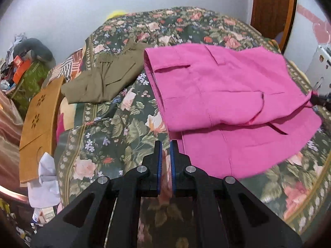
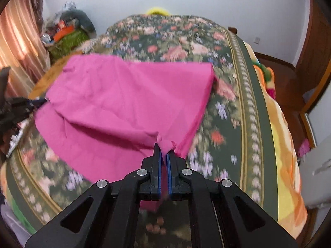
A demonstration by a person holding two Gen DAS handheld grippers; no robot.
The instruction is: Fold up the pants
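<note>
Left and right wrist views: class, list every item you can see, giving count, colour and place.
pink pants: one, pink, partly folded on the bed
olive pants: one, olive, folded, left of the pink pair
bedspread: one, dark green floral, covering the bed
wooden board: one, tan, at the bed's left edge
left gripper: one, black with blue pads, nearly closed, holding nothing
right gripper: one, black, pinching the pink fabric
</note>
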